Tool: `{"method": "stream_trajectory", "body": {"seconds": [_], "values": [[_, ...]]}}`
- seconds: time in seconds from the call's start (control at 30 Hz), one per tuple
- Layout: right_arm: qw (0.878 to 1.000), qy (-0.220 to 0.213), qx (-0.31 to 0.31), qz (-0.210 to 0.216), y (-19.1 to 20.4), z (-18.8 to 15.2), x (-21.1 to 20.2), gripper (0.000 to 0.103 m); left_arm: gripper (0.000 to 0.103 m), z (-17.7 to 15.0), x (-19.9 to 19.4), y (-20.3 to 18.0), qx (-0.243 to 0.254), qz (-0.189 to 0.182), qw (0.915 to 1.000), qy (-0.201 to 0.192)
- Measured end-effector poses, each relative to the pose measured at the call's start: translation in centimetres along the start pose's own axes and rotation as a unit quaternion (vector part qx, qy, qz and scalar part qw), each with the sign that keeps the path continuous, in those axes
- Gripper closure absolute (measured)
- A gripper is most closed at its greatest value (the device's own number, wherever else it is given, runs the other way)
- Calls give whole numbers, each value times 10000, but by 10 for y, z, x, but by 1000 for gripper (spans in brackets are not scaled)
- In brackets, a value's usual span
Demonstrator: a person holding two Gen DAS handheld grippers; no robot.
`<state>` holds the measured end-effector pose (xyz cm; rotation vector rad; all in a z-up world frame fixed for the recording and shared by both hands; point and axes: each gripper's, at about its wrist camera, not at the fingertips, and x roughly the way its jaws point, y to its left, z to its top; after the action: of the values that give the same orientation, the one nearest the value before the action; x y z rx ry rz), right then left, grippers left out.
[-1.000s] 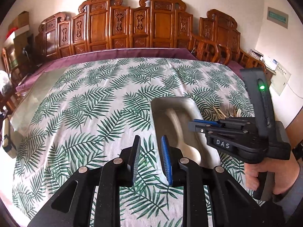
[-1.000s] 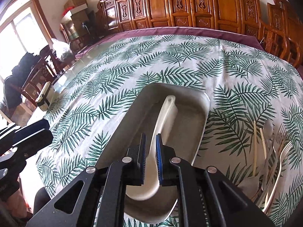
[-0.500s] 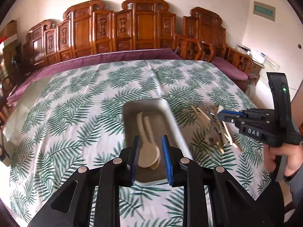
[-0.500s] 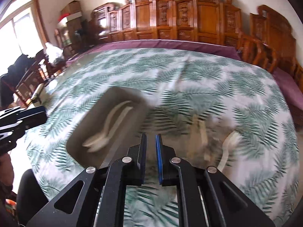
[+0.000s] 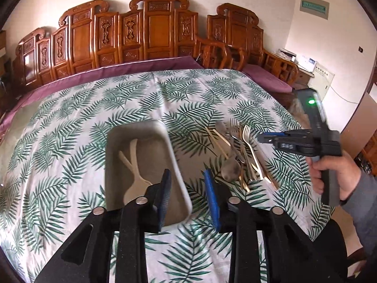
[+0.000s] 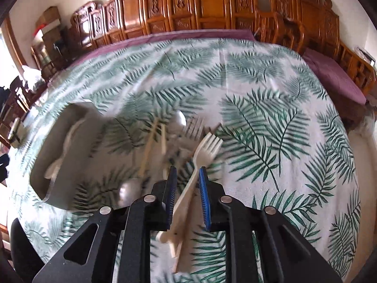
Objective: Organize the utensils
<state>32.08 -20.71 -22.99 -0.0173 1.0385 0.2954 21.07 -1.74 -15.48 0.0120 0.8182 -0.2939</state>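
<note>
A grey rectangular tray (image 5: 113,169) lies on the leaf-print tablecloth and holds two cream spoons (image 5: 132,162); it also shows in the right wrist view (image 6: 80,162). To its right lies a heap of utensils (image 5: 242,155): forks, spoons and chopsticks. My left gripper (image 5: 187,188) is open and empty above the tray's near right corner. My right gripper (image 6: 187,184) is open, jaws either side of a cream fork (image 6: 202,151) lying on the heap; it also shows in the left wrist view (image 5: 266,139).
Carved wooden chairs (image 5: 150,30) line the far side of the table. A purple cloth (image 5: 117,73) edges the far rim of the tablecloth (image 5: 70,108). Leaf-print cloth stretches right of the heap (image 6: 294,141).
My right gripper has swung from over the tray to the utensil heap and opened around the cream fork. My left gripper has shifted right, toward the tray's near right corner.
</note>
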Motion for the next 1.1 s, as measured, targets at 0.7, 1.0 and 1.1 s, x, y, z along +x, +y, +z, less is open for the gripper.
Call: {"method": "stream_trajectory", "body": {"seconds": [0.7,1.0,1.1], "values": [[9965,685,-441,167,-10,1,37,86,74,18,61,-44,-46,120,9996,269],[9957,659,-625,166,-18,-1,30,94,75,27,111,-50,-372,300,9974,534],[9960,624,-594,229,-23,0,28,96,74,28,123,-54,-374,344,9970,583]]}}
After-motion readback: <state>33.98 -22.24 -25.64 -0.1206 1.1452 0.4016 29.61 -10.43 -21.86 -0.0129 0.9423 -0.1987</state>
